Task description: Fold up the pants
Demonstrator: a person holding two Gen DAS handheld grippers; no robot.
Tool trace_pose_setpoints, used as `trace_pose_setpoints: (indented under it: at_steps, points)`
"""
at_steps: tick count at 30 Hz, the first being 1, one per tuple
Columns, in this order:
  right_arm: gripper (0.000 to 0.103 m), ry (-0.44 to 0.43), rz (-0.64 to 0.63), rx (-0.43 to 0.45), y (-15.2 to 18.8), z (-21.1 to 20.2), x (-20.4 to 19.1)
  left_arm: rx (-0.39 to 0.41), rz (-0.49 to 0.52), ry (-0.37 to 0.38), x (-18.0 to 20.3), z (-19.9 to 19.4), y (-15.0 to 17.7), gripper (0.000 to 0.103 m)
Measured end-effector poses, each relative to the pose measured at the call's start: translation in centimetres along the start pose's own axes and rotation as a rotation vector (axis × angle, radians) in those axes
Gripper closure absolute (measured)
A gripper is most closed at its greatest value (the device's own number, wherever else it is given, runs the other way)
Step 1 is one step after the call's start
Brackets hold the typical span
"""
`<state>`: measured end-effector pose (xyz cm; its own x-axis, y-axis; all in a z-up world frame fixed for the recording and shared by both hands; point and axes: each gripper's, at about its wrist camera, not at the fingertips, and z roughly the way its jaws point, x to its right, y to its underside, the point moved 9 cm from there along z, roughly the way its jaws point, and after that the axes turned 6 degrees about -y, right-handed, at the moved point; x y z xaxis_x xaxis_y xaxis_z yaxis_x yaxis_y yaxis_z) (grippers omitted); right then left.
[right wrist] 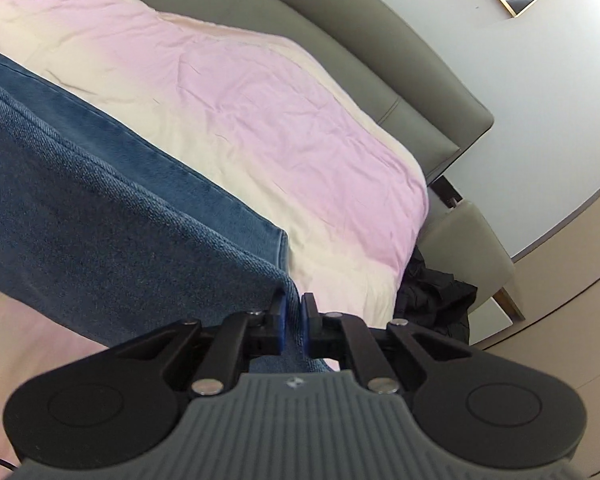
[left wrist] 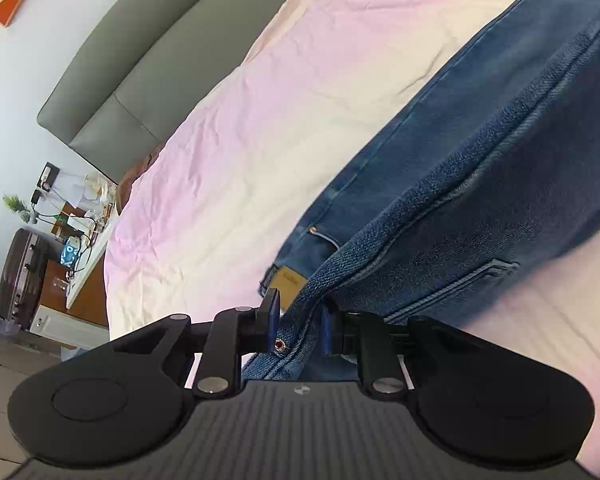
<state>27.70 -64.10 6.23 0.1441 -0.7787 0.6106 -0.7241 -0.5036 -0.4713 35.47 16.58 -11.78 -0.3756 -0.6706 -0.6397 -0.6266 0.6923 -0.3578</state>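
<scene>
pants point(left wrist: 480, 152) | tan waist patch point(left wrist: 290, 282) unreadable | left tool point(left wrist: 300, 320), right tool point(right wrist: 292, 316) pinching denim

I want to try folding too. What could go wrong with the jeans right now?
The left tongs pinch only a bit of the jeans near the waist, so the heavy cloth might slip out. The right tongs hold just the corner of a leg end, which could also pull free. The lifted layer might land crooked on the layer lying on the blanket, leaving a messy fold.
</scene>
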Motion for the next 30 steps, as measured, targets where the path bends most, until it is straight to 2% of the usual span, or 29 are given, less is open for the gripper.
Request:
trace_pose_setpoints:
  at_steps: [6, 11, 13, 18, 21, 24, 27, 30]
  points:
    - [0.103, -0.021, -0.041, -0.069, -5.3, 10.8, -0.4, -0.073, 0.060, -0.039, 0.4, 7.9, -3.6, 0.080]
    - [0.103, -0.038, -0.083, -0.121, -7.8, 18.4, -2.1, -0.151, 0.071, 0.009, 2.0, 14.4, -3.9, 0.080]
    - [0.103, -0.044, -0.104, -0.147, -8.5, 21.2, -2.8, -0.173, 0.044, 0.039, 2.4, 16.4, -3.8, 0.080]
    - [0.103, -0.069, -0.117, -0.236, -8.7, 27.5, -4.5, -0.215, -0.101, 0.127, 2.6, 20.5, -2.8, 0.079]
    - [0.103, -0.071, -0.141, -0.292, -7.5, 30.0, -6.1, -0.222, -0.147, 0.143, 2.6, 21.4, -2.0, 0.079]
    - [0.103, -0.058, -0.125, -0.296, -7.3, 31.1, -6.8, -0.209, -0.140, 0.133, 2.1, 20.8, -1.6, 0.079]
    - [0.103, -0.051, -0.111, -0.281, -7.6, 30.4, -6.3, -0.151, -0.114, 0.090, 1.3, 18.3, -1.8, 0.080]
    - [0.103, -0.069, -0.073, -0.270, -8.8, 29.1, -4.6, -0.129, -0.126, 0.109, -0.4, 16.5, -1.8, 0.081]
